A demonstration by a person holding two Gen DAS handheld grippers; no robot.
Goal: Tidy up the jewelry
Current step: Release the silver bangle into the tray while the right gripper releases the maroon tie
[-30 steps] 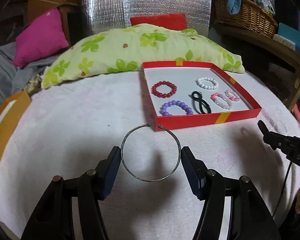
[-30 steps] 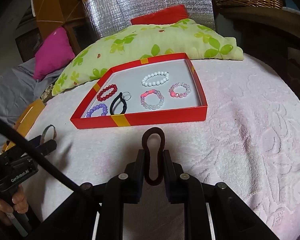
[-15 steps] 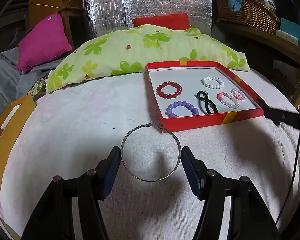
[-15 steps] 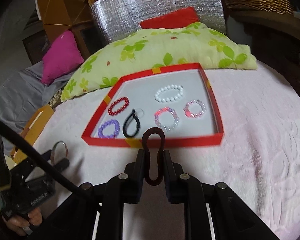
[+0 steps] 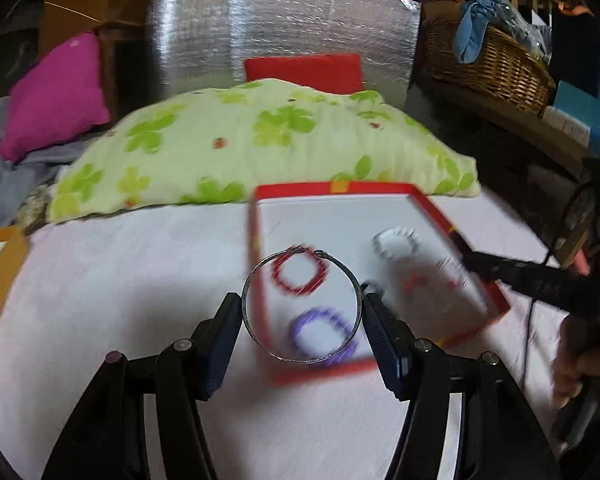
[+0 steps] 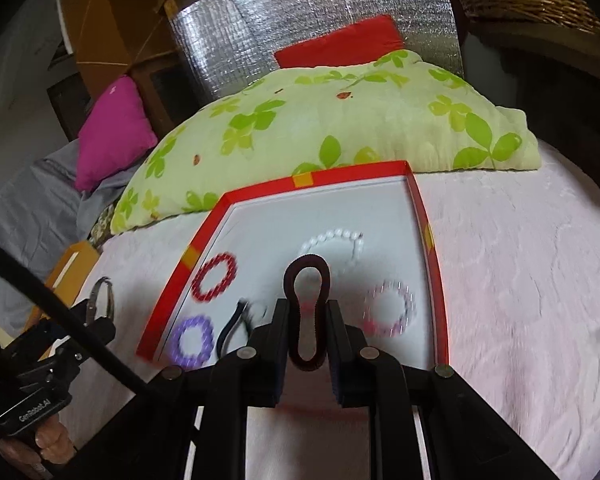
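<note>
Where the pale pink embossed bedspread (image 6: 520,280) covers the bed, a red shallow box (image 6: 416,196) with a white floor lies just in front of a light green pillow (image 6: 340,120) printed with green leaves. Behind the pillow stand one red cushion (image 6: 340,46) and a silver quilted foil panel (image 6: 308,12); to the left are one magenta cushion (image 6: 112,132) and grey bedding (image 6: 28,208), and on a shelf at the right sits one wicker basket (image 5: 488,60) with a blue cloth in it. An orange cardboard piece (image 5: 4,272) lies at the bed's left edge. Inside the box, the right wrist view shows one red bead bracelet (image 6: 214,276), one purple bead bracelet (image 6: 191,340), one white bead bracelet (image 6: 336,242), one black hair tie (image 6: 230,330) and one pink-and-clear bead bracelet (image 6: 388,312); a further pinkish bracelet may lie behind the gripper, but blur and the fingers make that uncertain. The left gripper (image 5: 302,320) holds one thin silver open bangle (image 5: 300,304) by its two sides, its blue-padded fingers (image 5: 220,344) spread wide and pressing on the ring, which hangs above the box's near left corner. The right gripper (image 6: 308,336) has its fingers nearly closed, pinching one dark maroon hair tie (image 6: 307,280) into a narrow loop above the box's near middle. A person's hand (image 6: 48,444) grips the left gripper's handle.
</note>
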